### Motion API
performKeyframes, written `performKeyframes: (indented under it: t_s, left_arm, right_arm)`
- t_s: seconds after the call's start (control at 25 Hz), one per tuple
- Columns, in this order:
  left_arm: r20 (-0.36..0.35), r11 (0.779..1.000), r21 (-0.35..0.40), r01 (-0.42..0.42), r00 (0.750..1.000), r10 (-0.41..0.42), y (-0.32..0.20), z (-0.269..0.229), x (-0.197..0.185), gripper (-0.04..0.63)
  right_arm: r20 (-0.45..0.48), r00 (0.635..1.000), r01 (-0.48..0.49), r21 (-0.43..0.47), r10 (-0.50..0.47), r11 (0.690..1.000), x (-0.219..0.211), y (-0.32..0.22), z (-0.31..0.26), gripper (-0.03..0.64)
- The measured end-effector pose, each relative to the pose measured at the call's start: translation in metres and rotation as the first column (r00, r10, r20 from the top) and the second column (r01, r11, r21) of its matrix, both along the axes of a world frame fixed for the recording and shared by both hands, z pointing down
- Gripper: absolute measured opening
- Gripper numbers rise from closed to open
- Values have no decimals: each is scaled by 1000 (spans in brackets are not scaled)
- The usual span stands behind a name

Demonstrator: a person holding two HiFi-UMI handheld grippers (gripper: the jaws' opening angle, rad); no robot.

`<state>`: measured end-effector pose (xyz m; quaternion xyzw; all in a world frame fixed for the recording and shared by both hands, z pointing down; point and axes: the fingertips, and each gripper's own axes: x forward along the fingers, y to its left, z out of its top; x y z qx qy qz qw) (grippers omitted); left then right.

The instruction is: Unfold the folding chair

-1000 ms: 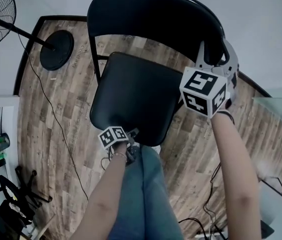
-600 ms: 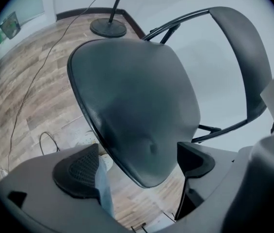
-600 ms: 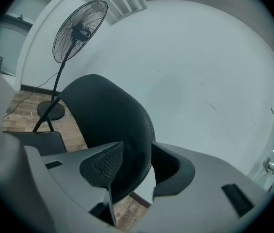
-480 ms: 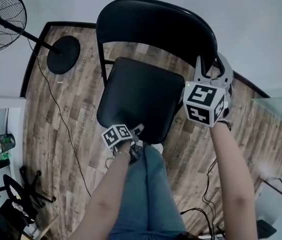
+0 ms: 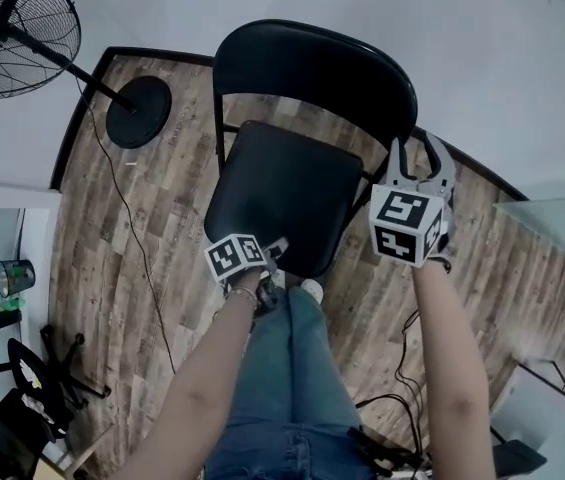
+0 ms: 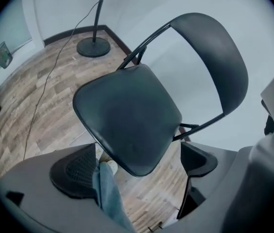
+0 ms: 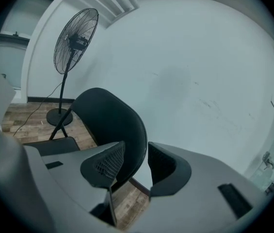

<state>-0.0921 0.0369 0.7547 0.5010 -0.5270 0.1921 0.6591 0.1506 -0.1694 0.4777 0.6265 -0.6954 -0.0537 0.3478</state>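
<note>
The black folding chair stands unfolded on the wood floor, its seat [image 5: 284, 196] level and its backrest [image 5: 314, 68] upright by the wall. My left gripper [image 5: 274, 258] hovers over the seat's front edge [image 6: 139, 166], clear of it. Its jaws are opening, and no pad touches the seat. My right gripper [image 5: 419, 165] sits just off the backrest's right end [image 7: 115, 125]. Its jaws stand a little apart, and the backrest lies beyond the fingertips [image 7: 108, 161], not between the pads.
A pedestal fan [image 5: 17, 33] with a round base [image 5: 139, 111] stands left of the chair, its cable [image 5: 127, 228] trailing over the floor. The person's jeans leg [image 5: 287, 388] and shoe [image 5: 311, 290] are right in front of the seat. An office chair base [image 5: 22, 388] sits at lower left.
My left gripper has risen off the seat's front edge and its jaws have spread. My right gripper has drawn back off the backrest's right end that it was clasping.
</note>
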Motion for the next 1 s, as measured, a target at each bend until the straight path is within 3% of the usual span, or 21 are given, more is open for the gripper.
performKeyframes:
  t_s: [0.6, 1.0]
  left_arm:
    - [84, 989, 113, -93, 993, 84, -13, -111, -5, 526]
    - [153, 954, 230, -194, 975, 161, -30, -172, -22, 525]
  right_arm:
    - [121, 984, 147, -140, -130, 979, -34, 66, -52, 155]
    - [140, 981, 158, -162, -136, 974, -37, 97, -89, 150]
